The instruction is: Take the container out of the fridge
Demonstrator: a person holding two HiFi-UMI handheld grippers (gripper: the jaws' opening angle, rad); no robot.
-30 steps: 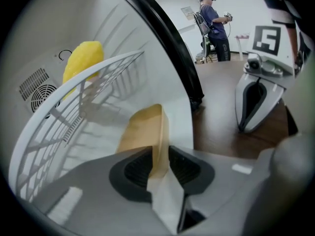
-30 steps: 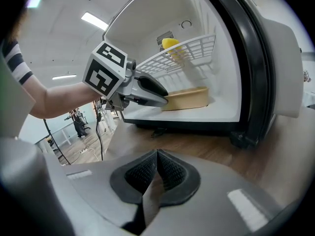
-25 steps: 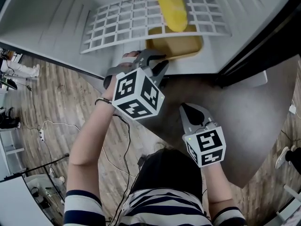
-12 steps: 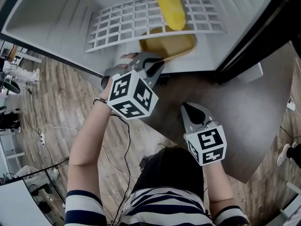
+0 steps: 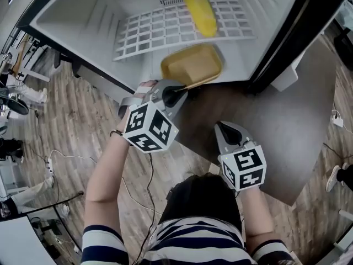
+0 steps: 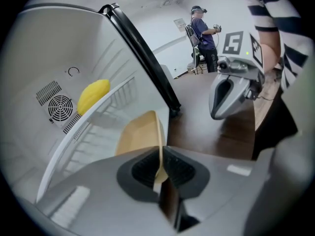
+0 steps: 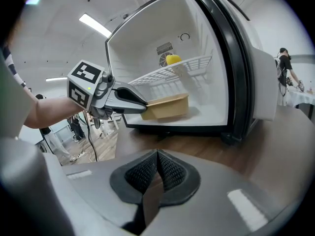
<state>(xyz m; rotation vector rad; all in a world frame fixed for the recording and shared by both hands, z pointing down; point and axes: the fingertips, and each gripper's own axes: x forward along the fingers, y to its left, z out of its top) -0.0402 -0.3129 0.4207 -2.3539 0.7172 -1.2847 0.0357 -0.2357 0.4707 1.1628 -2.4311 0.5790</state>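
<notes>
Container (image 5: 190,65), near rim partly buried between left gripper (image 5: 177,91) jaws

Wood-plank floor (image 5: 71,126), white wall (image 7: 290,33), ceiling strip light (image 7: 95,25)

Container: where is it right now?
In the head view, the container is low in the fridge at its front edge, just below the wire shelf, its near rim clamped in the left tool.

A white wire shelf (image 5: 165,32) crosses the white fridge (image 5: 77,21) above the tan rectangular container (image 5: 191,65). Frontward, the opening gives freely onto brown tabletop (image 5: 276,131).
</notes>
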